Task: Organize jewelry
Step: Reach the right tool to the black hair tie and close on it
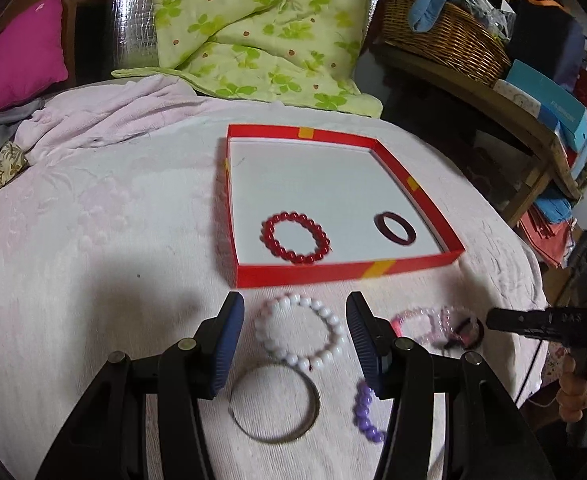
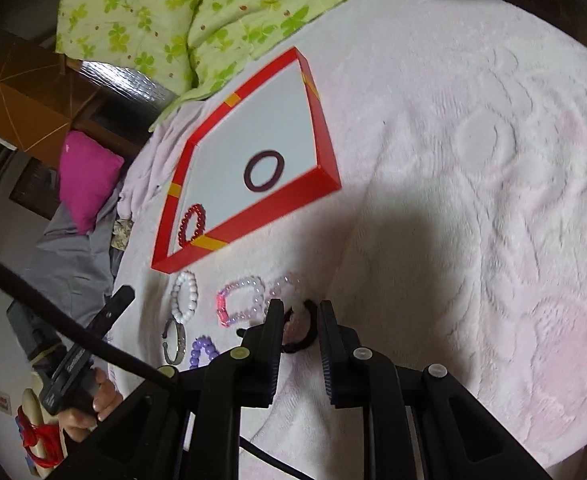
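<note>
A red shallow box (image 1: 345,272) (image 2: 253,216) lies on the pale pink cloth. Inside lie a red bead bracelet (image 1: 295,238) (image 2: 191,225) and a dark maroon bangle (image 1: 395,229) (image 2: 264,170). My left gripper (image 1: 295,320) is open, its fingers either side of a white bead bracelet (image 1: 299,330) (image 2: 184,297). A silver bangle (image 1: 274,404) (image 2: 174,338) and a purple bead bracelet (image 1: 367,412) (image 2: 202,350) lie nearer. My right gripper (image 2: 300,316) is partly open around a dark hair tie (image 2: 303,330) (image 1: 469,330). Pink bead bracelets (image 2: 240,300) (image 1: 421,320) lie beside it.
A green clover-print quilt (image 1: 261,28) lies behind the box. A magenta cushion (image 1: 17,56) sits at the far left. A wicker basket (image 1: 445,36) and stacked boxes (image 1: 549,108) stand on a wooden shelf at the right. The cloth's right edge drops off near the right gripper.
</note>
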